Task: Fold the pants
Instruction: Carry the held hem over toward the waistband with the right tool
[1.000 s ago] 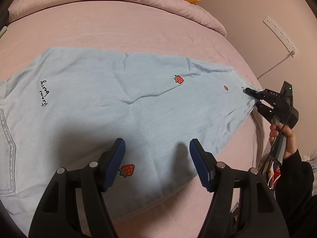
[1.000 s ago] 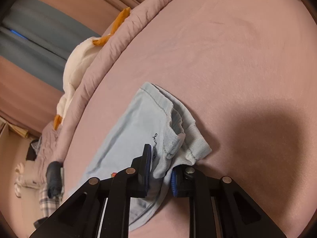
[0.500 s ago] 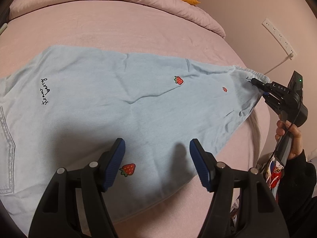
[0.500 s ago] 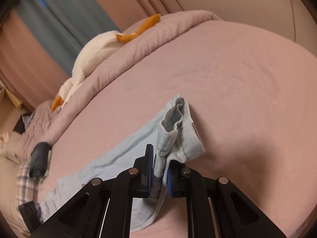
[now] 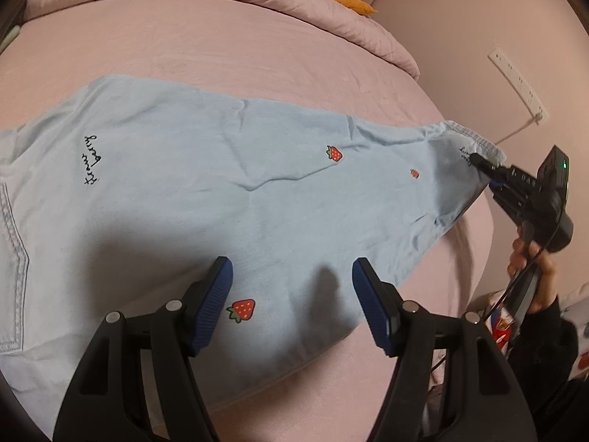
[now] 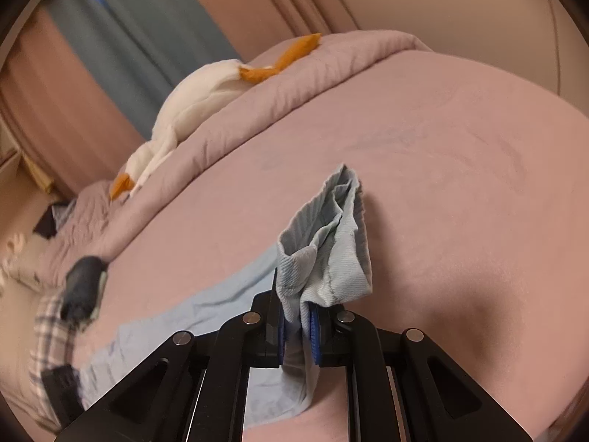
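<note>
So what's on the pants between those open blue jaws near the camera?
In the left wrist view, the left gripper hovers open over the pants; between its jaws lie only blue fabric, shadow, and a strawberry patch beside the left-hand jaw.

The pants (image 5: 228, 199) are made of light blue cloth, dotted with small red strawberries and marked with black script lettering. They are spread lengthwise and mostly flat, with a few creases, and a stitched pocket is seen at the left end. At the right end the hem is lifted off the surface, where the cloth (image 6: 324, 258) is bunched into upright folds.
</note>
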Available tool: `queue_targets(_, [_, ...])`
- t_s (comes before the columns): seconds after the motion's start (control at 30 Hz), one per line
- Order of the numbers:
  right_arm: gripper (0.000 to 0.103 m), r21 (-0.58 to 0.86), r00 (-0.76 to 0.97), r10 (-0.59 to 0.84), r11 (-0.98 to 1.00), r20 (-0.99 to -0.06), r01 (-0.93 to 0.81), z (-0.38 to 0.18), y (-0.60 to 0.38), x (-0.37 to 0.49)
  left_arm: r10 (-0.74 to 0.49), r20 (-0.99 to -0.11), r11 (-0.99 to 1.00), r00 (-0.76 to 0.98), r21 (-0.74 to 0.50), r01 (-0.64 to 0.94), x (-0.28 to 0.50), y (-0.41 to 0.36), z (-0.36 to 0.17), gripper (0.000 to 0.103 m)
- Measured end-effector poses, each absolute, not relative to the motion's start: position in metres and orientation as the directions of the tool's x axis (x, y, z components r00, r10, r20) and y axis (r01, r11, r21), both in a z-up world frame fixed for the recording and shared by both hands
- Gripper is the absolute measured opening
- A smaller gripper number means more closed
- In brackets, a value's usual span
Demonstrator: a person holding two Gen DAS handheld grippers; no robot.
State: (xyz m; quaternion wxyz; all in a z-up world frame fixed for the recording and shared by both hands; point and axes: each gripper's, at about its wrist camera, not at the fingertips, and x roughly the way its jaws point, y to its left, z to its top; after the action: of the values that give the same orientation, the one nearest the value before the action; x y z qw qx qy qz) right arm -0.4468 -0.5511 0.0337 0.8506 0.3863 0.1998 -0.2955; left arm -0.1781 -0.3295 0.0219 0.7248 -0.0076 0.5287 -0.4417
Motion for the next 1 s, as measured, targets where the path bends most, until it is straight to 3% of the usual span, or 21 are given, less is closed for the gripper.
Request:
queue_targets(0.23, [0.014,0.409,0.732,-0.364,0.647,-0.576,0.644,0.051,-0.517,-0.416,-0.731,-0.682,0.569,-0.005,-0.614,0.547,-0.171,-0.319,0.026,0.069])
queue_targets(0.57, [0.014,0.205,0.706,-0.292,0.824,-0.646,0.528,0.039,-0.448,-0.355,-0.791,-0.611,0.531,-0.02,-0.703,0.473,-0.165,-0.312,0.025,0.076])
queue_targets(0.83, [0.014,0.028,0.665,-0.313,0.893,-0.678,0.449,0.022,-0.394,-0.314,-0.889,-0.451,0.417,-0.082,-0.87,0.263,-0.142,-0.303,0.005,0.077])
queue_targets(1.0, [0.014,-0.009,0.725,-0.319,0.918,-0.61,0.396,0.034,-0.366,-0.303,-0.929,-0.349,0.324,-0.123,-0.928,0.183,-0.134,-0.301,0.007,0.078])
